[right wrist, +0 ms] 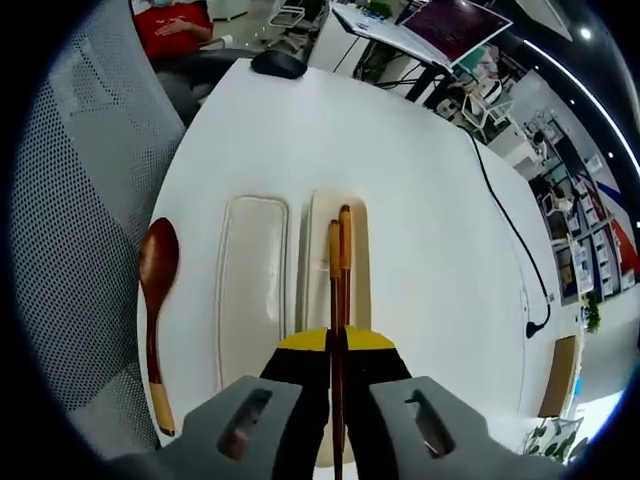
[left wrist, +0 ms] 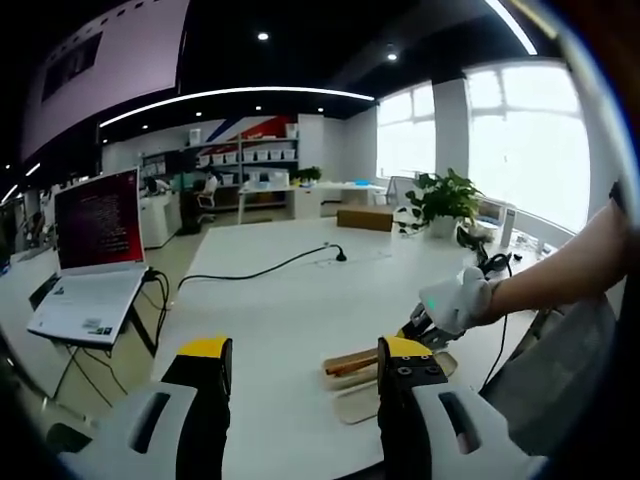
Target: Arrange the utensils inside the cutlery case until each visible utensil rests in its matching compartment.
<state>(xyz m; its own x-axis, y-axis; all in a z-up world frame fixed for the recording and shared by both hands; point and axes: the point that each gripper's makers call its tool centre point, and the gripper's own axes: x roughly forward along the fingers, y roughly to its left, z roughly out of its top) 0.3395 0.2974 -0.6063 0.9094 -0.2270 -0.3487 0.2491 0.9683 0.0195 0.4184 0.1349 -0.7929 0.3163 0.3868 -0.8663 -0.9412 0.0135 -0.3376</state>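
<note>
Gripping chopsticks (right wrist: 338, 275) over case (right wrist: 255, 290) with right gripper (right wrist: 336, 345) jaws clamped, spoon (right wrist: 156, 300) beside case on counter (right wrist: 420, 220), left gripper (left wrist: 305, 355) jaws apart.

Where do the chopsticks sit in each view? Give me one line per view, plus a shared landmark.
Left gripper view: chopsticks lower centre-right, over the cutlery case.
Right gripper view: centre, clamped in the right gripper, over one compartment of the case.
Shared landmark: the black cable on the white table.
</note>
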